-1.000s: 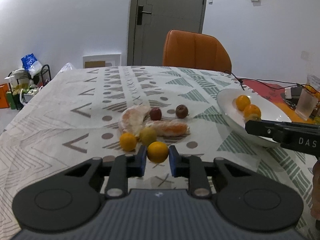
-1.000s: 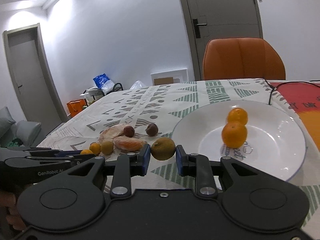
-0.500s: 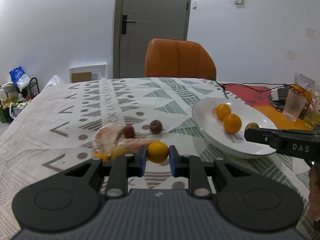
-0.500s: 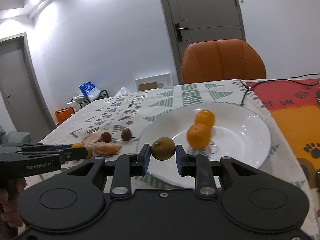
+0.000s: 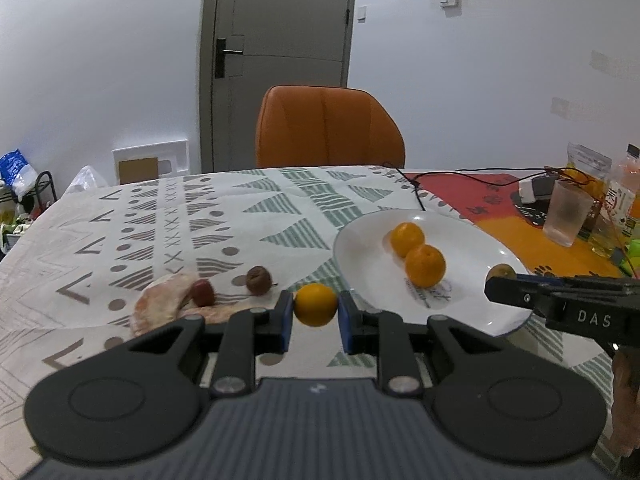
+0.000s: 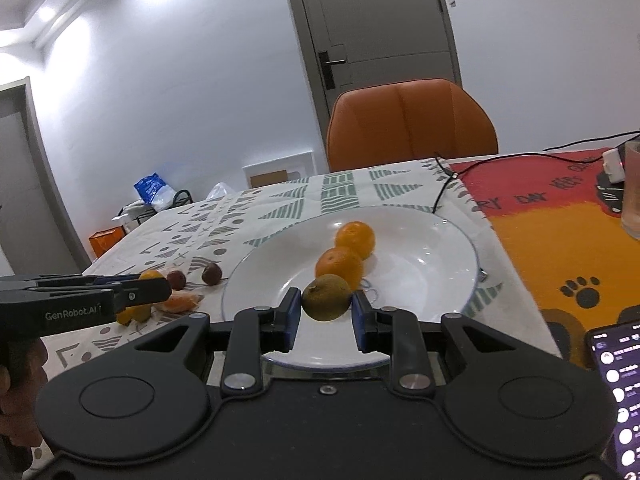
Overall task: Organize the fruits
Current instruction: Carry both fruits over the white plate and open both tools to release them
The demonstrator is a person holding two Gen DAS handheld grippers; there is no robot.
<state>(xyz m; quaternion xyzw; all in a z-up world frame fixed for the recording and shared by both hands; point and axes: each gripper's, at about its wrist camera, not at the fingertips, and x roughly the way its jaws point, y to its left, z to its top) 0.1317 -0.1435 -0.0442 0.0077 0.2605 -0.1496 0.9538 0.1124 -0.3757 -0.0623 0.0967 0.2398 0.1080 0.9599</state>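
Observation:
My left gripper (image 5: 315, 311) is shut on an orange (image 5: 316, 304) and holds it just left of the white plate (image 5: 360, 256). My right gripper (image 6: 326, 305) is shut on a greenish-brown fruit (image 6: 326, 297) and holds it over the plate's near part (image 6: 440, 280). Two oranges (image 6: 339, 267) lie in the plate. On the patterned cloth left of the plate lie two dark red fruits (image 5: 258, 279), peeled citrus pieces (image 5: 160, 304) and a small orange (image 6: 138, 314).
An orange chair (image 5: 328, 128) stands behind the table. A black cable (image 5: 416, 188), a plastic cup (image 5: 566, 216) and bottles sit on the red-orange mat at the right. A phone (image 6: 618, 392) lies at the front right.
Both grippers moved right with their fruits. The left one lifted its orange away from the fruit pile toward the plate; the right one carried its fruit over the plate.

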